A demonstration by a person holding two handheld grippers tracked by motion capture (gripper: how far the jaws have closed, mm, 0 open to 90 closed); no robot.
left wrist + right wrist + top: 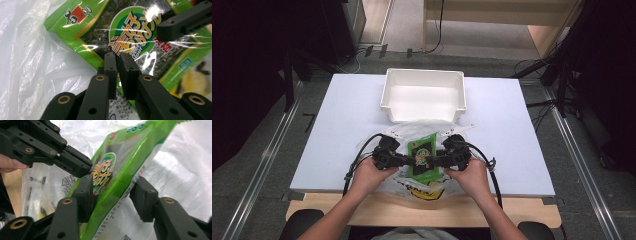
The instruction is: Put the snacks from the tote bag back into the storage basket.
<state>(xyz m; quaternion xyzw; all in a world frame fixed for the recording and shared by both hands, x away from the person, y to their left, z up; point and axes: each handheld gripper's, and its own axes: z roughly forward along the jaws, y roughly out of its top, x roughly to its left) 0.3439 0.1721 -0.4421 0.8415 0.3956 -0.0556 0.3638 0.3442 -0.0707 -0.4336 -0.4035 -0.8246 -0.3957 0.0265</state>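
Note:
A green seaweed snack packet [424, 155] lies over a crumpled clear plastic bag [412, 189] at the table's near edge, between my two hands. My right gripper [113, 182] has the packet [120, 157] edge-on between its jaws, and both pads lie against it. My left gripper [118, 56] points at the packet's printed face [135, 32]. Only a thin slit separates its jaws, and I see nothing in that slit. Its tip [86, 167] sits just above my right gripper's left pad. One right finger [180, 22] crosses the packet at the upper right.
A white plastic bin [424, 95] stands behind the bag at the middle of the white table [337, 125]. The bag holds printed yellow and black items [432, 192]. Black cables loop from both grippers. Bare tabletop lies to the left and right.

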